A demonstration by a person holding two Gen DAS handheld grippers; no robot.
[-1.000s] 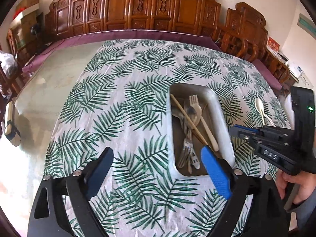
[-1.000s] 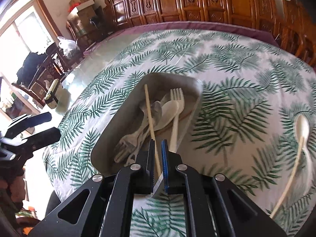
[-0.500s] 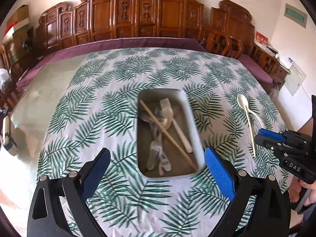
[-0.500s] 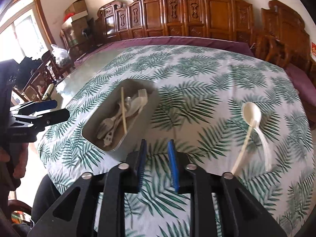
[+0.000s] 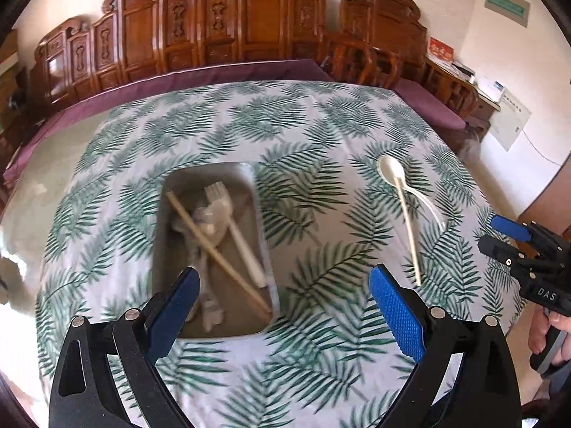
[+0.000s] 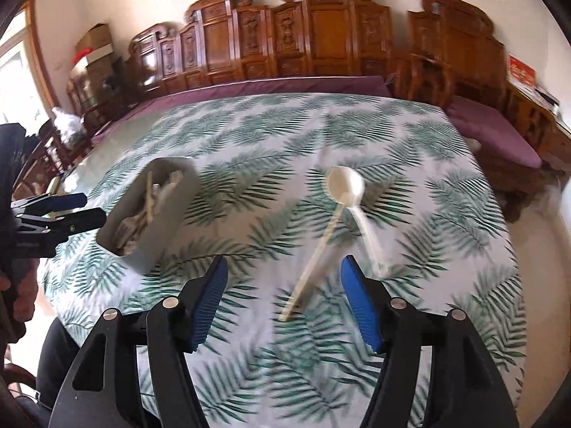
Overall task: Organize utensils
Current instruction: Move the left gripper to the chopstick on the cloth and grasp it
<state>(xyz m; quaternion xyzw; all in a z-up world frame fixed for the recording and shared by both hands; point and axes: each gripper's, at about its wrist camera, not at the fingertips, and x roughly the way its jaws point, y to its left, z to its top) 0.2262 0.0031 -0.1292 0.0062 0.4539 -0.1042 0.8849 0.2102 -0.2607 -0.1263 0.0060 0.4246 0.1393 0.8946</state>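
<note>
done: tray (image 5: 262, 235), lower left of left-wrist frame, held forks, a spoon, one chopstick (image 5: 217, 253)
left: spoon (image 6: 344, 185) and chopstick (image 6: 314, 260) lay loose on cloth, frame centre
right gripper (image 6: 282, 299): spread wide, empty
left gripper (image 5: 282, 306): spread wide, empty

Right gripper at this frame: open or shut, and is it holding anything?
Open and empty. The right gripper has its blue pads spread wide above the tablecloth, with the loose chopstick lying untouched on the cloth between them.

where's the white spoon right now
The white spoon lies on the leaf-print tablecloth, right of the grey tray, with a loose chopstick across it, just ahead of the open right gripper.
</note>
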